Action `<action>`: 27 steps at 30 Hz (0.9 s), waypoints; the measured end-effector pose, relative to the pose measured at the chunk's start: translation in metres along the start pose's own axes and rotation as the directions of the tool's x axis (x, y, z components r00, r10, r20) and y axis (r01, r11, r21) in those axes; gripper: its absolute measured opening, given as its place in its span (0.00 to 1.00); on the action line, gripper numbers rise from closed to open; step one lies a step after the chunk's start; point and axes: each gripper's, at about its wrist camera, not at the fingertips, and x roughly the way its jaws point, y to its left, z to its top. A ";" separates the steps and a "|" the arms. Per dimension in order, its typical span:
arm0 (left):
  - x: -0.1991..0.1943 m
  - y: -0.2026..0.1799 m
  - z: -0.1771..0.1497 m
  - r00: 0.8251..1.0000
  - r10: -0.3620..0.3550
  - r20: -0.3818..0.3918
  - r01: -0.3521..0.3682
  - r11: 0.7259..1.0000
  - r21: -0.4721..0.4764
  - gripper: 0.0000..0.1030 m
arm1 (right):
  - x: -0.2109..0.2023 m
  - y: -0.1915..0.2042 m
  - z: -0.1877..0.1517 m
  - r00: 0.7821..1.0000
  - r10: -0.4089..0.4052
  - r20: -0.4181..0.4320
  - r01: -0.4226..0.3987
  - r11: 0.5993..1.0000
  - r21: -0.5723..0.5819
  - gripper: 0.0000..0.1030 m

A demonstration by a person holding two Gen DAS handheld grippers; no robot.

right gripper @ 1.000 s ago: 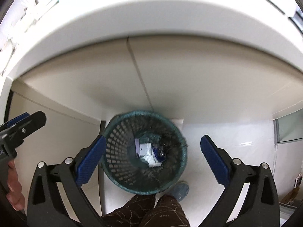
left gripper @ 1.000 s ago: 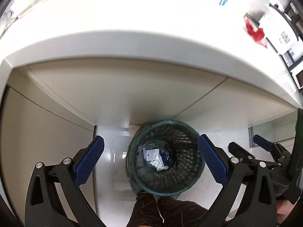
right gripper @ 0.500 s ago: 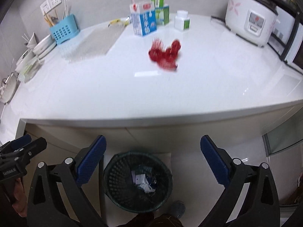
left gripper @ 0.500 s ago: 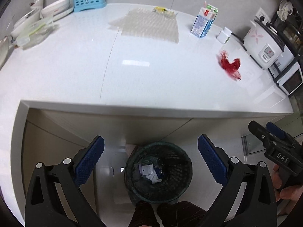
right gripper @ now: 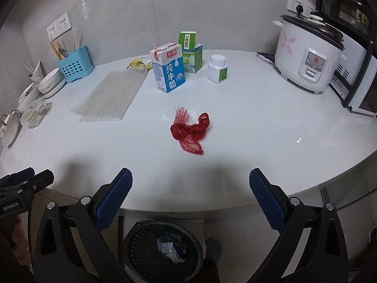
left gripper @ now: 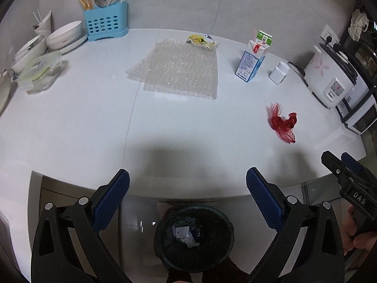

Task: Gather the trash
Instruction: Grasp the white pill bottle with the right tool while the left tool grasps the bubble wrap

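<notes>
A crumpled red mesh net [right gripper: 190,129] lies on the white counter [right gripper: 259,129], straight ahead of my right gripper [right gripper: 190,200], which is open and empty. In the left wrist view the same red net [left gripper: 284,127] lies to the right. My left gripper [left gripper: 187,200] is open and empty above the counter's front edge. A sheet of bubble wrap [left gripper: 179,70] and a yellow wrapper [left gripper: 200,41] lie farther back. A dark mesh trash bin [left gripper: 194,238] with paper scraps stands on the floor below the counter edge, also seen as the bin [right gripper: 163,250] in the right wrist view.
A blue milk carton [right gripper: 168,70], a green box [right gripper: 190,52] and a white bottle [right gripper: 218,68] stand at the back. A rice cooker [right gripper: 308,54] sits at the right. A blue utensil holder [left gripper: 106,22], bowls [left gripper: 64,34] and a plastic container [left gripper: 40,73] sit at the left.
Both grippers have risen and tilted up from looking down into the bin to facing the countertop. Both stayed open and empty.
</notes>
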 end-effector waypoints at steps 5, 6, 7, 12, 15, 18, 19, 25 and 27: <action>0.016 -0.008 0.023 1.000 0.016 -0.012 -0.017 1.000 -0.012 0.94 | 0.015 -0.014 0.026 1.000 0.007 0.007 -0.007 1.000 -0.008 0.93; 0.019 -0.010 0.028 1.000 0.018 -0.012 -0.018 1.000 -0.012 0.94 | 0.019 -0.018 0.032 1.000 0.010 0.008 -0.010 1.000 -0.007 0.93; 0.023 -0.013 0.034 1.000 0.023 -0.012 -0.023 1.000 -0.013 0.94 | 0.023 -0.023 0.039 1.000 0.013 0.009 -0.013 1.000 -0.006 0.93; 0.044 -0.025 0.056 0.999 0.037 -0.018 -0.037 0.999 -0.029 0.94 | 0.046 -0.040 0.068 1.000 0.024 0.009 -0.023 1.000 -0.017 0.92; 0.061 -0.031 0.073 0.999 0.037 -0.026 -0.039 0.998 -0.042 0.94 | 0.062 -0.049 0.086 1.000 0.026 0.006 -0.026 0.999 -0.032 0.91; 0.077 -0.036 0.087 0.999 0.032 -0.028 -0.034 0.998 -0.052 0.94 | 0.079 -0.058 0.104 1.000 0.024 0.002 -0.024 0.998 -0.050 0.91; 0.082 -0.038 0.092 0.999 0.039 -0.024 -0.041 0.998 -0.050 0.94 | 0.084 -0.061 0.109 1.000 0.026 0.001 -0.025 0.998 -0.054 0.91; 0.111 -0.039 0.122 0.998 0.064 -0.030 -0.066 0.995 -0.070 0.94 | 0.120 -0.075 0.141 1.000 0.019 -0.002 -0.020 0.996 -0.085 0.91; 0.121 -0.040 0.131 0.996 0.078 -0.033 -0.080 0.995 -0.064 0.94 | 0.134 -0.078 0.150 1.000 0.017 -0.009 -0.018 0.995 -0.096 0.91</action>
